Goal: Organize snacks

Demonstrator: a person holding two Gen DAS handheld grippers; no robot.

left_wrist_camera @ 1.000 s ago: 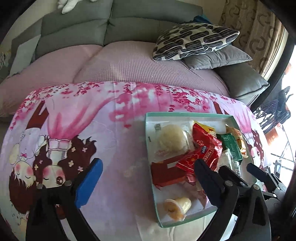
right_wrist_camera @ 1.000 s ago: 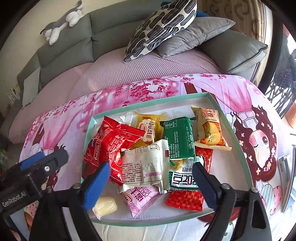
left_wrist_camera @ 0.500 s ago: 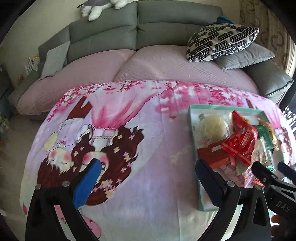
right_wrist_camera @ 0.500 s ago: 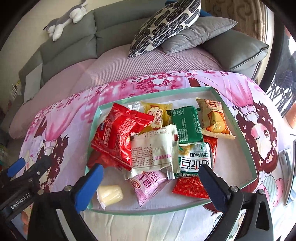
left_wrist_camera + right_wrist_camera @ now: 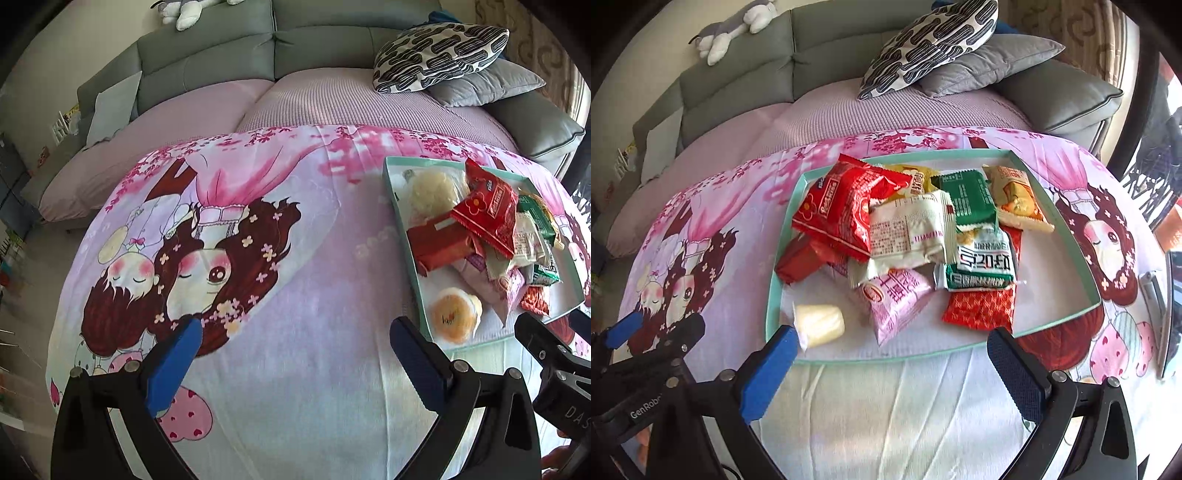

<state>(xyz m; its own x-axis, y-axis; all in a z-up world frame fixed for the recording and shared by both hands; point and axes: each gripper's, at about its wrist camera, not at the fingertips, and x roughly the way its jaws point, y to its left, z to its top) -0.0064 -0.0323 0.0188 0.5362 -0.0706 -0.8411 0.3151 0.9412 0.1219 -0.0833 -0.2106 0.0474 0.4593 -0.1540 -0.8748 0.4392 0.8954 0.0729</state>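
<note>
A mint-green tray on the pink cartoon tablecloth holds a pile of snack packets: a red packet, a white one, a green one, an orange one, a pink one and a jelly cup. My right gripper is open and empty, just in front of the tray's near rim. My left gripper is open and empty over the bare cloth, left of the tray. The jelly cup shows there too.
A grey sofa with a pink cover stands behind the table, with a patterned cushion and a plush toy. A dark flat device lies at the table's right edge. The table's left half carries only cloth.
My left gripper has swung left, away from the tray, over the cartoon print. My right gripper has pulled back a little toward the tray's near rim. The snacks have not moved.
</note>
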